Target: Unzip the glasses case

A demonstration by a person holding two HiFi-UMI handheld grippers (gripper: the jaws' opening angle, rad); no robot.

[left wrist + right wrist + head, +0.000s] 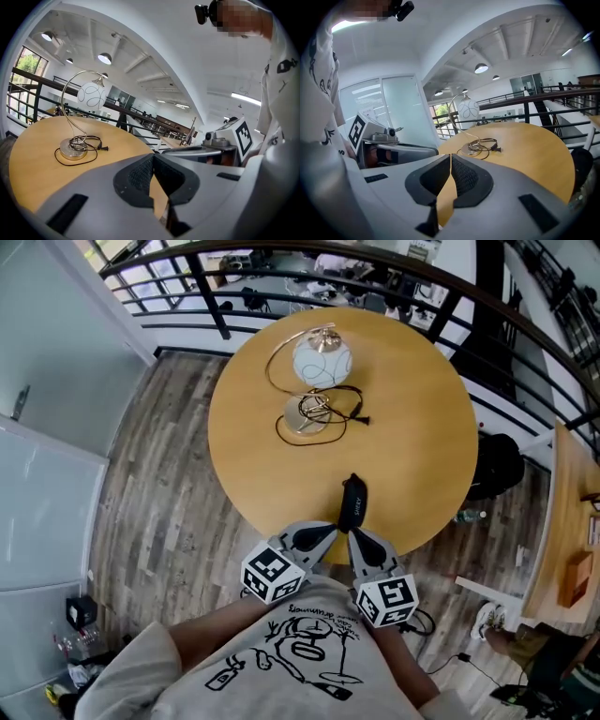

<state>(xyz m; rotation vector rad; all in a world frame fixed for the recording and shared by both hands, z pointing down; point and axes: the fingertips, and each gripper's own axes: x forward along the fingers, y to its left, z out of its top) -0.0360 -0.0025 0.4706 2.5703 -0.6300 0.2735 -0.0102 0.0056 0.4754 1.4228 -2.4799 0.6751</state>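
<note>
A black glasses case (352, 501) lies lengthwise near the front edge of the round wooden table (422, 427). Both grippers hover at that edge, just short of the case's near end. My left gripper (330, 527) points in from the left and my right gripper (355, 535) from the right. Each is shut with nothing between its jaws. In the left gripper view the left gripper (153, 157) has its pads (138, 176) pressed together; the right gripper (450, 158) shows the same in its own view. Neither gripper view shows the case.
A desk lamp (322, 359) with a white globe stands at the table's far side, its black cord (349, 414) looped round the base. A black railing (281, 277) curves behind the table. Wooden floor lies to the left. Another desk (572, 521) is at right.
</note>
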